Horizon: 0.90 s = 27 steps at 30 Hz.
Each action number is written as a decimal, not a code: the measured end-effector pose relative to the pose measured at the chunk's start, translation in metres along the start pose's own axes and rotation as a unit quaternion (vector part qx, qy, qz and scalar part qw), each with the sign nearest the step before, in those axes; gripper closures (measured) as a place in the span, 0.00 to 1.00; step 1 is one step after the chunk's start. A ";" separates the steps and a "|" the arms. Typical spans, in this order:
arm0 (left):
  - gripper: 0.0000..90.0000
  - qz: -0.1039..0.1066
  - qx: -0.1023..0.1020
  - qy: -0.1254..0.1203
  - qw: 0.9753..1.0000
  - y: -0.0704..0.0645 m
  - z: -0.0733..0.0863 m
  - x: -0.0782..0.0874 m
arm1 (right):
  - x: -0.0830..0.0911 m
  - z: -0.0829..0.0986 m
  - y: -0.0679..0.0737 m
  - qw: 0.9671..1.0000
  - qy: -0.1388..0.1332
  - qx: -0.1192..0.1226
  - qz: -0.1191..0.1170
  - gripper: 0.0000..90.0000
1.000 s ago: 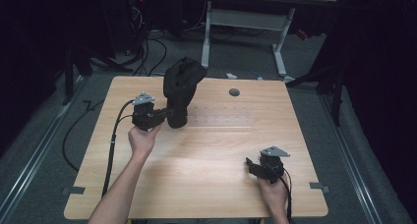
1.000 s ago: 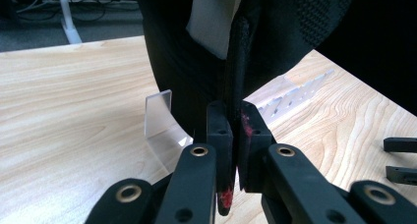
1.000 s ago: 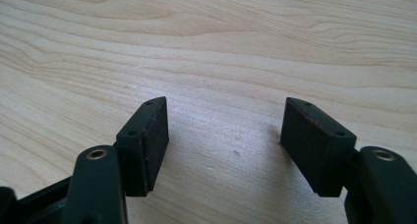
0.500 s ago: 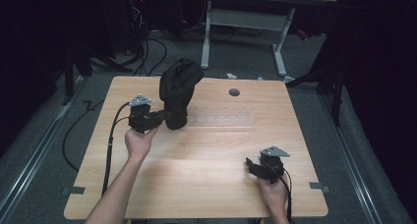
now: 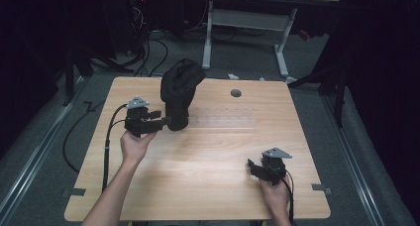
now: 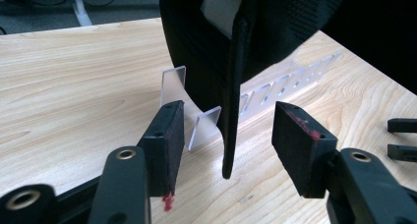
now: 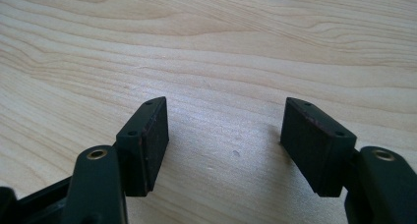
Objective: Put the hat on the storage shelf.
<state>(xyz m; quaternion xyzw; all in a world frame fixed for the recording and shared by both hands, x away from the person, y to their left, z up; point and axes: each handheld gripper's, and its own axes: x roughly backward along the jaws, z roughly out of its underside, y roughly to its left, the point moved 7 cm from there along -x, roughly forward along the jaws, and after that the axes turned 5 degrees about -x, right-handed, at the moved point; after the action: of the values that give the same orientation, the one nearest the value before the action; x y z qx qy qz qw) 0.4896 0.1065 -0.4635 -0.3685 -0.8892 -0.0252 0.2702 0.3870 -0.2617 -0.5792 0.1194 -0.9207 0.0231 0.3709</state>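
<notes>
The black glove (image 5: pixel 179 89) stands upright on a clear stand (image 6: pixel 173 84) at the far left of the counter (image 5: pixel 208 161), cuff down. The left gripper (image 5: pixel 166 120) is at the cuff, jaws wide apart with the hanging cuff edge (image 6: pixel 231 111) between them, gripping nothing yet.

Risks, as judged:
- A close from here may catch only the thin cuff edge, which could slip out.
- The clear stand's plates sit just beside the left pad (image 6: pixel 169 135); closing or pushing forward could nip or tip the stand, bringing the glove down.
- A pull sideways instead of upward could drag stand and glove together.

The right gripper (image 5: pixel 253 166) rests near the right edge of the counter, jaws open and empty, well apart from the work. A clear slotted strip (image 5: pixel 223 121) lies right of the glove; a grommet hole (image 5: pixel 236 93) sits farther back. Neither obstructs the approach.
</notes>
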 end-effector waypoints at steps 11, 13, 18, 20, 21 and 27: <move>0.44 -0.004 0.009 -0.006 1.000 0.002 0.004 0.021 | 0.000 0.000 0.000 1.000 0.000 0.000 0.000 0.39; 0.43 -0.006 0.012 -0.006 1.000 0.003 0.006 0.025 | 0.000 0.000 0.000 1.000 0.000 0.000 0.000 0.39; 0.43 -0.010 0.016 -0.007 1.000 0.005 0.010 0.031 | 0.000 0.000 0.000 1.000 0.000 0.000 0.000 0.39; 0.43 -0.012 0.017 -0.006 1.000 0.006 0.012 0.034 | 0.000 0.000 0.000 1.000 0.000 0.000 0.000 0.39; 0.42 -0.012 0.018 -0.007 1.000 0.006 0.013 0.035 | 0.000 0.000 0.000 1.000 0.000 0.000 0.000 0.39; 0.41 -0.014 0.025 -0.009 1.000 0.007 0.018 0.042 | 0.000 0.000 0.000 1.000 0.000 0.000 0.000 0.39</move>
<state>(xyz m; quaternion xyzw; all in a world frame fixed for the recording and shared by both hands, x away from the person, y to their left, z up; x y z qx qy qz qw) 0.4616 0.1429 -0.4588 -0.3494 -0.8971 -0.0037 0.2704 0.3870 -0.2616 -0.5792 0.1190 -0.9208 0.0229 0.3707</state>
